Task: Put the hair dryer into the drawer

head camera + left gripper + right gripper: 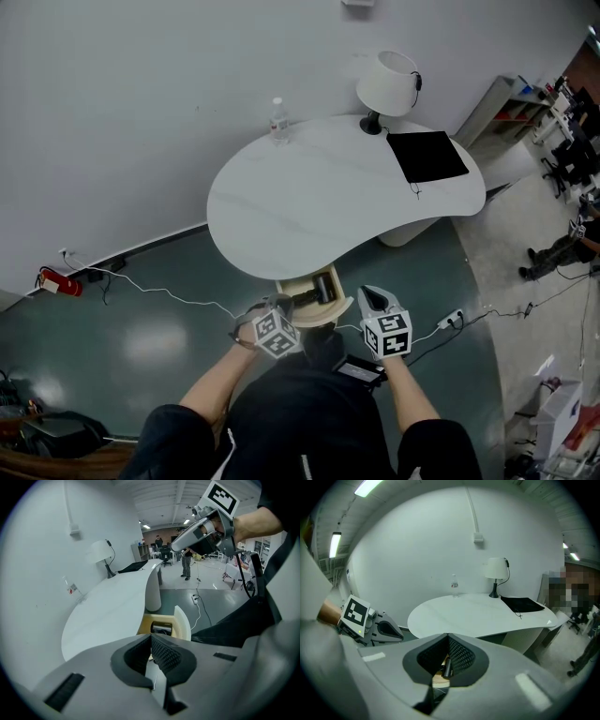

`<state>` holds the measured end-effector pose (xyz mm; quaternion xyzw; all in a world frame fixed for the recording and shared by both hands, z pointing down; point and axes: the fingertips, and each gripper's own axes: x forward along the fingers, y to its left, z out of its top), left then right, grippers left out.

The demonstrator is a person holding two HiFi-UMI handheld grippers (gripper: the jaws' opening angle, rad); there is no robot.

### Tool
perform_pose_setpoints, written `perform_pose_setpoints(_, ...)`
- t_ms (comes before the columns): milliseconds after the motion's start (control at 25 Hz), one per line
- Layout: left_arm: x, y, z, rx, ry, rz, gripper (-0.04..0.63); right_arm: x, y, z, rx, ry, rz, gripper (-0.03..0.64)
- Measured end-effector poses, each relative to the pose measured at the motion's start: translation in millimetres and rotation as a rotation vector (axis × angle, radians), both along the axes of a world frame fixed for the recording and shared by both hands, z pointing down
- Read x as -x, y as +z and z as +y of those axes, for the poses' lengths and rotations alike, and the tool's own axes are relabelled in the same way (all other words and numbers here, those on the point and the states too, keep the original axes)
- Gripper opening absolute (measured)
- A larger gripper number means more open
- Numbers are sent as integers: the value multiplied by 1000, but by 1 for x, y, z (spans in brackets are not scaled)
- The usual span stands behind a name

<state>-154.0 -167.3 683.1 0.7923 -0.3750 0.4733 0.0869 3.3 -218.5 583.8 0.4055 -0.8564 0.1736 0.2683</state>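
Held before a curved white tabletop (pixel 319 202), the left tongs (pixel 151 638) are closed on nothing, just left of the open drawer (pixel 287 285) under its near edge. The dark hair dryer (pixel 325 284) lies inside the drawer. To its right, the right tongs (pixel 448 638) are also closed and empty, while a water bottle (pixel 278 122), a lamp (pixel 388 84) and a black mat (pixel 427 156) sit farther back.

wall (pixel 141 112) white | floor (pixel 159 328) dark green | table (pixel 309 206) white, curved | lamp (pixel 389 82)
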Motion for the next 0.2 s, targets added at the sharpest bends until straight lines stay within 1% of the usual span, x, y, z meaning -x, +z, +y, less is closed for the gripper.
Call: perform_pose_setpoints(200,-9,7,2,7,11,-11,12,-5,3,4,4,2,1,4)
